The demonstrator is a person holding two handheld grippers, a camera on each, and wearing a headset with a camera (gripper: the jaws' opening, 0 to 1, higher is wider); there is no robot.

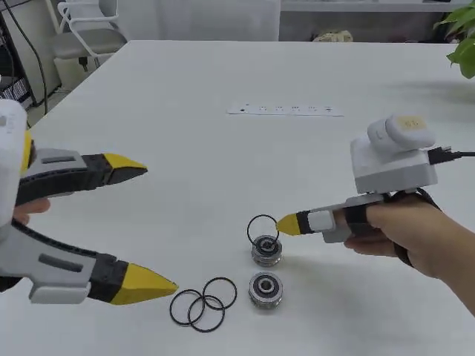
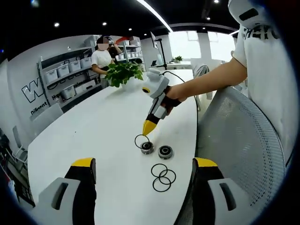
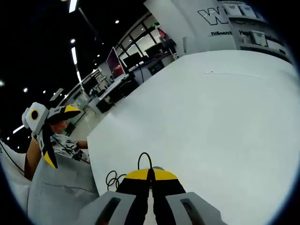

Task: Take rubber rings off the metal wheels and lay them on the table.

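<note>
Two metal wheels stand on the white table: one (image 1: 266,250) further back, one (image 1: 266,288) nearer. My right gripper (image 1: 285,225) is shut on a black rubber ring (image 1: 261,227) held just above the further wheel; its yellow tips (image 3: 150,174) pinch the ring (image 3: 144,161). Three loose rings (image 1: 202,302) lie overlapping left of the nearer wheel. My left gripper (image 1: 137,226) hangs open at the left, holding nothing, its fingers (image 2: 83,165) wide apart, looking toward the wheels (image 2: 155,149) and loose rings (image 2: 162,176).
A white power strip (image 1: 286,110) lies flat further back on the table. A chair (image 1: 82,30) stands beyond the far left corner. A potted plant (image 1: 464,37) is at the far right edge. A person (image 2: 102,52) stands by shelves in the background.
</note>
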